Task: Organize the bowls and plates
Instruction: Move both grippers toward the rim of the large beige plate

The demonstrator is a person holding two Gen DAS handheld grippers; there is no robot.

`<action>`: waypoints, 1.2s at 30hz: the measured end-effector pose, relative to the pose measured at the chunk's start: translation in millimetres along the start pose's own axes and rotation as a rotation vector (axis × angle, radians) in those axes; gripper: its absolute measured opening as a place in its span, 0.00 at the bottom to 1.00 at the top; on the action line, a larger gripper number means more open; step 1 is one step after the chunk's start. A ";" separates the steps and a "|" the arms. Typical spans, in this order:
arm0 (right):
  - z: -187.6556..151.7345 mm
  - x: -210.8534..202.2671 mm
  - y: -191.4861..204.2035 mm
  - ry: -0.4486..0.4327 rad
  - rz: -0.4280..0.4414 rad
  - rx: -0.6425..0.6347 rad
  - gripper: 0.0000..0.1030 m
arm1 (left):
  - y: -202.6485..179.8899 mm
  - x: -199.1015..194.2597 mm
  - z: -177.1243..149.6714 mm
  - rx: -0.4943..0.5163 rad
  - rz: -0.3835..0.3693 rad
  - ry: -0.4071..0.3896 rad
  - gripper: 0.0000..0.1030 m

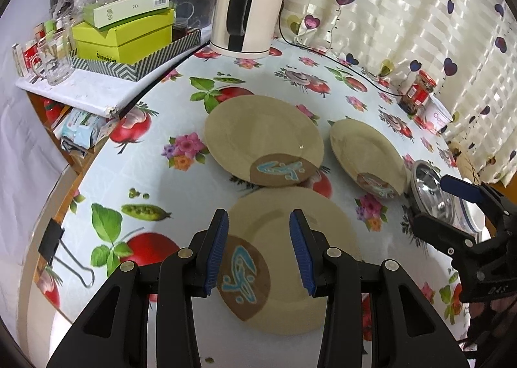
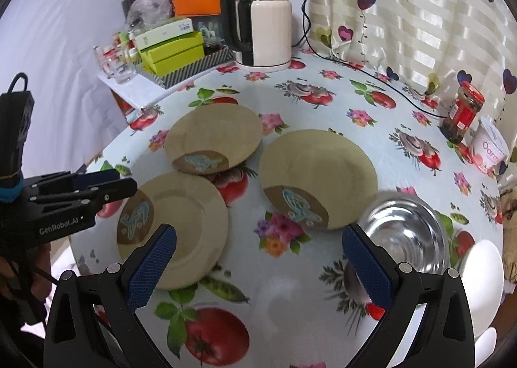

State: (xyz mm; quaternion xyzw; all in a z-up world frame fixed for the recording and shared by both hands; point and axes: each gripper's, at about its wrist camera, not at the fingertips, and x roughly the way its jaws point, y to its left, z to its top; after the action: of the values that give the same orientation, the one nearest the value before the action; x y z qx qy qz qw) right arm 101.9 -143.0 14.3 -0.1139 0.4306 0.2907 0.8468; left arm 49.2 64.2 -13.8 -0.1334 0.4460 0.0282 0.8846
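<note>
Three tan plates with a brown and blue motif lie on the fruit-print tablecloth: a near one (image 1: pixel 290 238) (image 2: pixel 187 225), a far one (image 1: pixel 258 128) (image 2: pixel 213 132) and a right one (image 1: pixel 365 148) (image 2: pixel 316 170). The far plate's rim overlaps the near plate. A steel bowl (image 1: pixel 433 190) (image 2: pixel 404 235) stands right of the plates, with a white bowl (image 2: pixel 481 271) beside it. My left gripper (image 1: pixel 258 219) (image 2: pixel 126 182) hovers open over the near plate, nothing between its pads. My right gripper (image 2: pixel 258 233) (image 1: pixel 431 200) is open wide above the cloth, between the near plate and the steel bowl.
A white kettle (image 1: pixel 248 12) (image 2: pixel 265 31) stands at the back with its black cable running along the curtain. Green boxes (image 1: pixel 122 38) and glasses crowd a side shelf at left. A red-lidded jar (image 2: pixel 465 112) and a yogurt cup (image 2: pixel 491 148) sit at the right edge. A binder clip (image 1: pixel 51 238) grips the cloth's left edge.
</note>
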 end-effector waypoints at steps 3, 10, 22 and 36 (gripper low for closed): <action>9.8 7.8 0.6 0.003 0.005 0.000 1.00 | 5.4 5.1 5.1 -0.007 0.001 0.000 0.40; 29.0 26.9 4.3 0.018 0.013 -0.010 0.94 | 18.2 17.6 17.0 -0.027 -0.010 0.004 0.40; 55.6 73.3 9.3 0.095 0.082 0.000 0.75 | 37.7 44.6 36.7 -0.089 -0.056 0.027 0.40; 84.1 134.4 -9.3 0.172 0.120 0.054 0.60 | 49.1 75.4 51.0 -0.123 -0.064 0.065 0.40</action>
State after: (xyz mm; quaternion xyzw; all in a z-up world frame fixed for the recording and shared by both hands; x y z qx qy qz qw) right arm 225.0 -60.2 -42.4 -0.0897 0.5153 0.3185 0.7906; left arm 126.1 119.6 -55.4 -0.2024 0.4676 0.0231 0.8602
